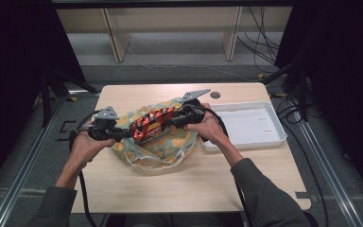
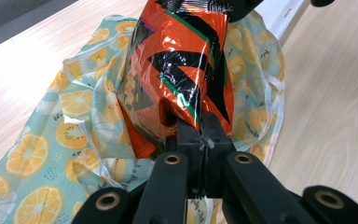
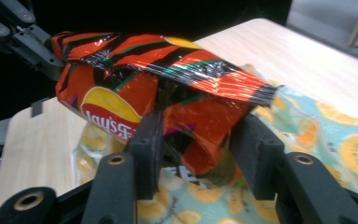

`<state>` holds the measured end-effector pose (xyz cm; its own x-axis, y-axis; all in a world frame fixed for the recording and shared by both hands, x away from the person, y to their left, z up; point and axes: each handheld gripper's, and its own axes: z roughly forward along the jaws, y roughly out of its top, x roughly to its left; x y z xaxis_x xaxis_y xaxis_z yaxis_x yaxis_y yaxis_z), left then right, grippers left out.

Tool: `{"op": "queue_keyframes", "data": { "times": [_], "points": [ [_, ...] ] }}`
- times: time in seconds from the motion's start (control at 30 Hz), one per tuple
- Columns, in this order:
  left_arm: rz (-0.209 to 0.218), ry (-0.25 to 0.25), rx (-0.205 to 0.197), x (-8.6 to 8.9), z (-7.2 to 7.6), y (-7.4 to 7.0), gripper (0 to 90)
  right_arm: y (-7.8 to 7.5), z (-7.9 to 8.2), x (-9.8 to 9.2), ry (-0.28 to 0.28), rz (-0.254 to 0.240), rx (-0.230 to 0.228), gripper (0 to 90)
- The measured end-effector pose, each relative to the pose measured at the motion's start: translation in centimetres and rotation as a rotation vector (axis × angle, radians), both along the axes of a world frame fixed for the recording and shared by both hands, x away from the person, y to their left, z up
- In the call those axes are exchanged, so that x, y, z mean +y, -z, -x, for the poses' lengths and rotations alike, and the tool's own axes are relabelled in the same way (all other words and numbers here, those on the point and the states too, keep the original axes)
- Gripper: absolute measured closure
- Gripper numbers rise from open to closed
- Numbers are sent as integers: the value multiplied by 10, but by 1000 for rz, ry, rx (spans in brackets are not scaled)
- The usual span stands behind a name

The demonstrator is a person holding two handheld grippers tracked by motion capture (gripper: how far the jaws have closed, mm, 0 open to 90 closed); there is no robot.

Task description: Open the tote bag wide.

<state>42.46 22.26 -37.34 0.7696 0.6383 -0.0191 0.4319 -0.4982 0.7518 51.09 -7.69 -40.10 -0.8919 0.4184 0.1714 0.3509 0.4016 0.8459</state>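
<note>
Above the middle of the pale wooden bench (image 1: 184,184) we hold a crinkly orange-and-black foil chip bag (image 1: 152,124) in the air, stretched between both tools over a mint-green plastic bag printed with orange slices (image 1: 166,150).

Left gripper (image 2: 199,135) is clenched tight on the crimped end seal of the chip bag. Right gripper (image 3: 200,135) sits around the other end, fingers (image 3: 150,140) half apart; the foil lies between them and brushes the left pad, but we can't tell if they truly pinch it.

Risks from here, as we judge it:
- Right end looks loosely caught, so the chip bag could slide out and swing down off the left grip.
- Left holds only a thin strip of seal; slick foil could pull free under the bag's weight.
- Squeezing harder on the puffy body could crush the chips or burst it.
- The printed bag lies slack and flat, mouth not held open, so lowering could just land the chip bag on top.

White plastic tray (image 1: 246,125) sits near, to the right.
</note>
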Motion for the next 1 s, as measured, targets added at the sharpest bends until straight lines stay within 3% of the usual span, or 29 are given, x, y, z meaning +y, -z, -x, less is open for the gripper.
{"op": "queue_keyframes", "data": {
  "times": [0.07, 0.2, 0.27, 0.33, 0.43, 0.57, 0.73, 0.77, 0.8, 0.93, 1.0],
  "points": [
    [-1, -4, 2, 1, 0, 0, 887, 3, -2, 3, -11, -4, 5, 574],
    [-2, -7, 3, 3, -1, 1, 887, 6, -1, 7, -31, -23, 11, 716],
    [-6, -8, -3, 5, -2, 0, 887, 6, -1, 8, -45, -39, -22, 811],
    [9, -22, 3, 7, -2, 1, 885, 4, 1, 6, -69, -47, -22, 882],
    [15, -41, -5, 10, -3, 0, 882, -1, 8, 8, -68, -36, -19, 900],
    [54, -73, -6, 16, -5, 0, 840, -7, 21, 7, -45, -21, 0, 900],
    [88, -108, -17, 20, -1, -2, 648, -6, 23, 2, -18, -37, 2, 900],
    [91, -117, -20, 22, 1, -3, 600, -5, 25, 2, 11, -53, 32, 900],
    [103, -139, -24, 24, 3, -4, 539, -5, 23, 0, 2, -42, 33, 900],
    [88, -197, -23, 35, 15, 0, 423, -6, 24, 2, 7, -49, 25, 900],
    [77, -224, -4, 42, 21, 7, 395, -7, 26, 3, 9, -48, 38, 900]
  ]
}}
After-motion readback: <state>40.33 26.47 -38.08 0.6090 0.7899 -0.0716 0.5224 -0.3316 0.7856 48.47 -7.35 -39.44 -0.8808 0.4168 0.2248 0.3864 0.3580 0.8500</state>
